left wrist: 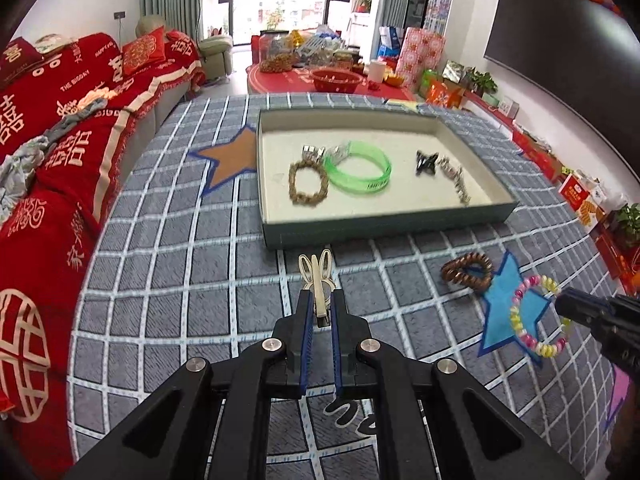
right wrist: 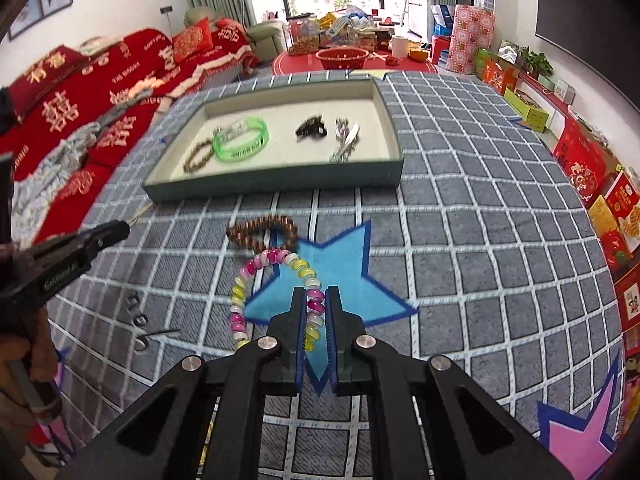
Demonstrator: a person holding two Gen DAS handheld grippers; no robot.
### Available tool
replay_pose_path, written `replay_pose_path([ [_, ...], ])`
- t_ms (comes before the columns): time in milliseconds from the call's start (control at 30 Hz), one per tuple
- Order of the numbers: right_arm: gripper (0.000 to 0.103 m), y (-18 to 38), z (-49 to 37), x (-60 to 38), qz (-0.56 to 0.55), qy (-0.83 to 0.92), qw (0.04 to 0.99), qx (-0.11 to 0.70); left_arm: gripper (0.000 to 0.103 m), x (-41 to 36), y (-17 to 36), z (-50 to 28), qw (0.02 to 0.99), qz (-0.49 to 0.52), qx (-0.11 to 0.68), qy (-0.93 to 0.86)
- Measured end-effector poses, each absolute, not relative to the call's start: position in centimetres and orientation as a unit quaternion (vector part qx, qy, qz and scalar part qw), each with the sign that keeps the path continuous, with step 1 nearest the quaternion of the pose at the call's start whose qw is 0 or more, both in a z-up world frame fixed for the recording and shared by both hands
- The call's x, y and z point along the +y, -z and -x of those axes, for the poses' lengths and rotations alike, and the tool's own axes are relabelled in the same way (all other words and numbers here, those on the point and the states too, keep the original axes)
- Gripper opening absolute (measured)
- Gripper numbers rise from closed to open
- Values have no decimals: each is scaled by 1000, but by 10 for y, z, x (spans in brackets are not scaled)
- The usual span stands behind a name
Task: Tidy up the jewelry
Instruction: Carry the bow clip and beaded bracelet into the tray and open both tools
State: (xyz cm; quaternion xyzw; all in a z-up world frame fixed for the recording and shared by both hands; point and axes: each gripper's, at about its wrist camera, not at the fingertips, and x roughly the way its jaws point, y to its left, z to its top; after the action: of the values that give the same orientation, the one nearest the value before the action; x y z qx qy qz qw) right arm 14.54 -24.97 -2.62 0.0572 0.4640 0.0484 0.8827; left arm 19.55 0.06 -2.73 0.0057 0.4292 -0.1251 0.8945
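Observation:
My left gripper (left wrist: 320, 296) is shut on a cream rabbit-ear hair clip (left wrist: 317, 276), held just above the grey checked cloth in front of the tray. My right gripper (right wrist: 316, 294) is shut on a colourful bead bracelet (right wrist: 256, 270), lifted over a blue star patch (right wrist: 336, 268). A brown coil hair tie (right wrist: 262, 232) lies on the cloth beside that star. The shallow grey tray (left wrist: 376, 226) holds a brown bead bracelet (left wrist: 308, 182), a green wristband (left wrist: 358, 170), a black clip (left wrist: 426, 162) and silver clips (left wrist: 454, 178).
A red-covered sofa (left wrist: 48, 152) runs along the left. Boxes line the right wall (right wrist: 600, 184). A brown star patch (left wrist: 232, 156) sits left of the tray, a pink one (right wrist: 580, 436) near right. A person's hand (right wrist: 24, 360) holds the left gripper's handle.

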Motion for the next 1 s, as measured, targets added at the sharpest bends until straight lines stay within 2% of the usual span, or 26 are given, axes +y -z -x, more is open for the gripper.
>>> replay_pose_path([
  [500, 10, -21, -223, -268, -82, -54, 897, 431, 22, -21, -24, -250, 910, -10, 389, 144],
  [1000, 10, 6, -341, -283, -126, -41, 887, 443, 22, -44, 7, -365, 903, -9, 417, 101],
])
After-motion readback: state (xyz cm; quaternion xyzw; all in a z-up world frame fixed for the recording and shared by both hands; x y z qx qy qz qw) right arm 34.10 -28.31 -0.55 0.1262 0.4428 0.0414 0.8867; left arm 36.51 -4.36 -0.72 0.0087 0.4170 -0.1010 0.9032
